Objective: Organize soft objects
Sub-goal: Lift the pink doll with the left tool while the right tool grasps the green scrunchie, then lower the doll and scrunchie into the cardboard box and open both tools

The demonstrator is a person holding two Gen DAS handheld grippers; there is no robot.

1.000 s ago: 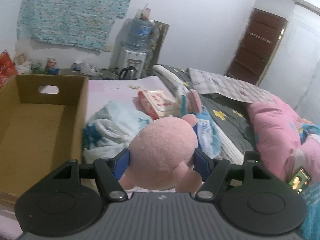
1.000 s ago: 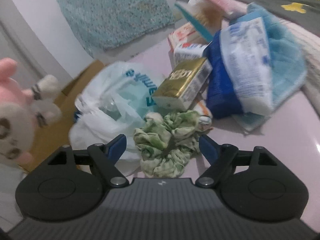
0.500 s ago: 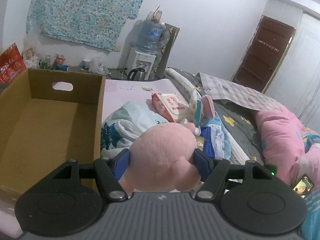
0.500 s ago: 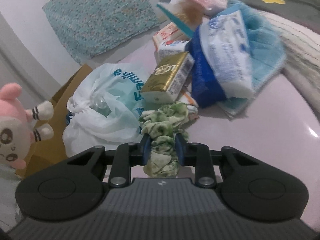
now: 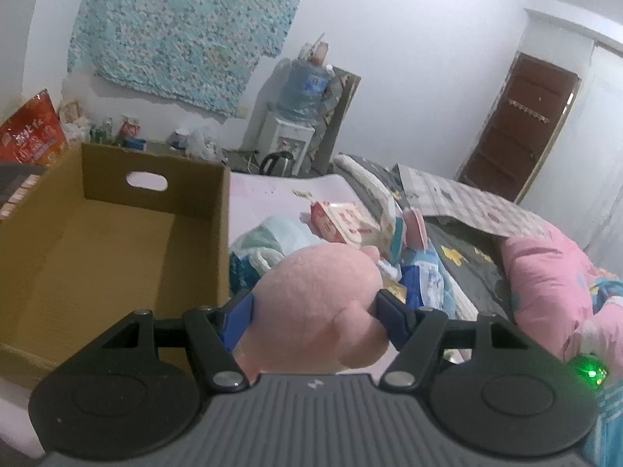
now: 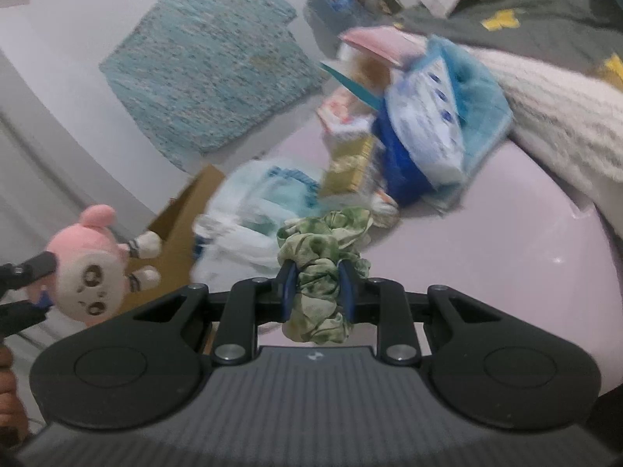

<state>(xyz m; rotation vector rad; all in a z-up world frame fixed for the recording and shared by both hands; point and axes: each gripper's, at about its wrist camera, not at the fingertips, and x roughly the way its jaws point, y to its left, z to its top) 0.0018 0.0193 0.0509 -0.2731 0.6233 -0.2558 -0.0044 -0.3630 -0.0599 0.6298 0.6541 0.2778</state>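
My left gripper (image 5: 313, 305) is shut on a pink plush toy (image 5: 319, 303), held in the air beside the open cardboard box (image 5: 97, 233). The toy's face shows in the right wrist view (image 6: 87, 268), with the left gripper's fingers (image 6: 37, 266) on it. My right gripper (image 6: 317, 286) is shut on a green scrunchie (image 6: 321, 257), lifted above the pale pink table (image 6: 506, 233). The box corner (image 6: 187, 202) shows behind the toy.
A heap lies on the table: a white plastic bag (image 6: 249, 218), a gold packet (image 6: 350, 167), a blue wipes pack (image 6: 424, 132) on a blue towel (image 6: 479, 101), a pink brush (image 6: 381, 41). A bed with a pink quilt (image 5: 553, 284) is at the right.
My right gripper closed on the green scrunchie and lifted it off the table. My left gripper kept hold of the pink toy and moved left, nearer the box.
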